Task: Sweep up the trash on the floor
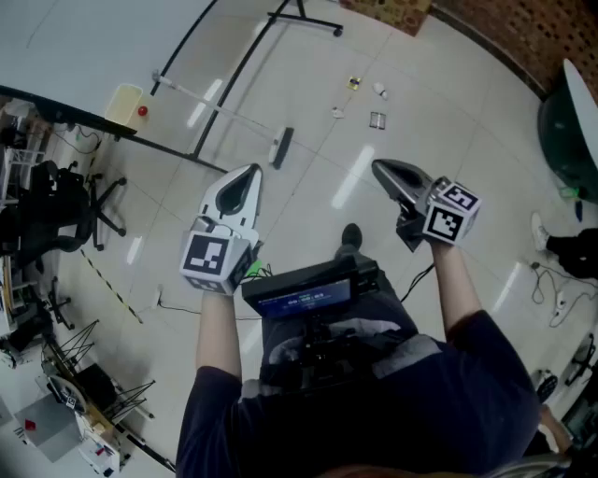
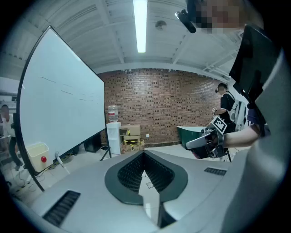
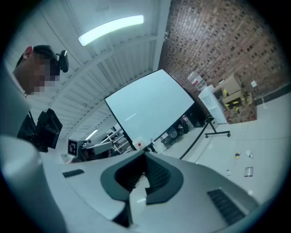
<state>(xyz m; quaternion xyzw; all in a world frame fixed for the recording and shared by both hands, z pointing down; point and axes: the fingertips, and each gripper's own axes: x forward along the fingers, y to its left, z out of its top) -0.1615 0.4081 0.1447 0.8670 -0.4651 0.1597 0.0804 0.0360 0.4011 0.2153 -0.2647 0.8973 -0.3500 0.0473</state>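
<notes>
Several small bits of trash [image 1: 377, 119] lie scattered on the pale floor ahead, also seen low at the right in the right gripper view as trash [image 3: 248, 171]. A broom [image 1: 280, 147] lies flat on the floor left of the trash, its long white handle running back toward the whiteboard. My left gripper [image 1: 254, 170] is held in the air, shut and empty, well short of the broom. My right gripper [image 1: 377, 165] is also raised, shut with nothing in it. In their own views the left gripper [image 2: 144, 152] and right gripper [image 3: 145, 155] show meeting jaws.
A whiteboard on a black wheeled stand [image 1: 304, 21] stands at the far left. A cream box with a red button [image 1: 126, 103] sits by the broom handle's end. A green bin [image 1: 565, 131] is at the right, cardboard boxes [image 1: 388, 11] by the brick wall, cables [image 1: 547, 280] on the floor.
</notes>
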